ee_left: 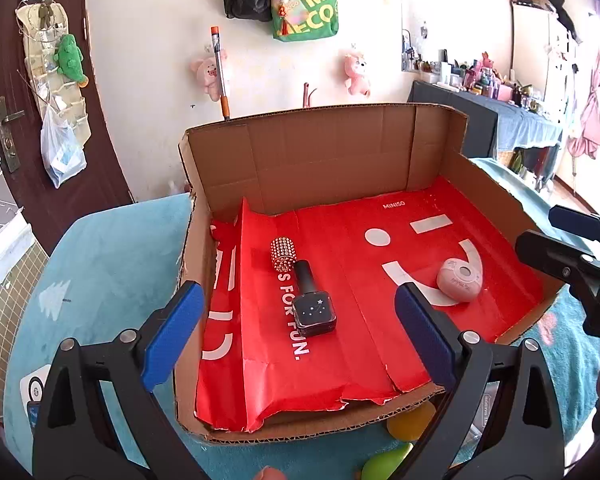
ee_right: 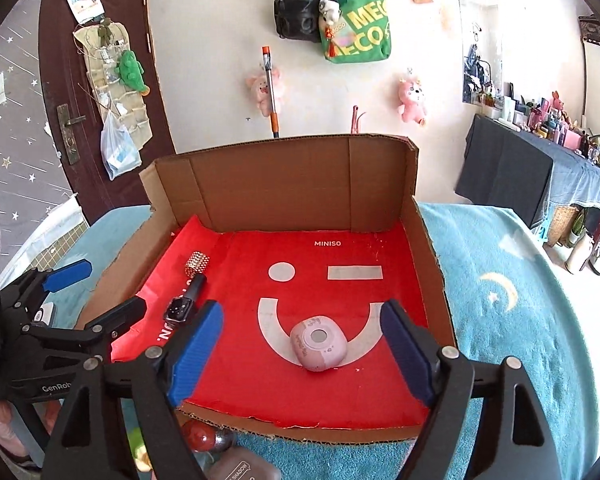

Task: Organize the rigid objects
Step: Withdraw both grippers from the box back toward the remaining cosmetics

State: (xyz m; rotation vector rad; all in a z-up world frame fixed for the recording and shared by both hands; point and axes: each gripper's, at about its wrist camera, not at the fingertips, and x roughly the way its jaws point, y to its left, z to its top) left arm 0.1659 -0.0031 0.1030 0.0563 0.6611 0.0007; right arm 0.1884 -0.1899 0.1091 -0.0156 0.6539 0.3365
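An open cardboard box point(ee_left: 332, 156) point(ee_right: 284, 184) lined with red paper sits on a teal blanket. Inside on the left lie a black smartwatch point(ee_left: 314, 314) point(ee_right: 179, 309) and, beside its strap, a rhinestone cylinder point(ee_left: 283, 254) point(ee_right: 197, 263). A pink rounded case point(ee_left: 460, 278) point(ee_right: 318, 346) rests on the right of the lining. My left gripper point(ee_left: 299, 292) point(ee_right: 100, 292) hovers open above the watch, gripping nothing. My right gripper point(ee_right: 303, 312) point(ee_left: 572, 256) hangs open over the pink case, its pads well apart from it.
Small round toys lie on the blanket at the box's near edge: a yellow one point(ee_left: 410, 422), a green one point(ee_left: 384, 464) and a red one point(ee_right: 202, 436), plus a grey case point(ee_right: 244, 470). A cluttered table point(ee_right: 540, 168) stands at the far right.
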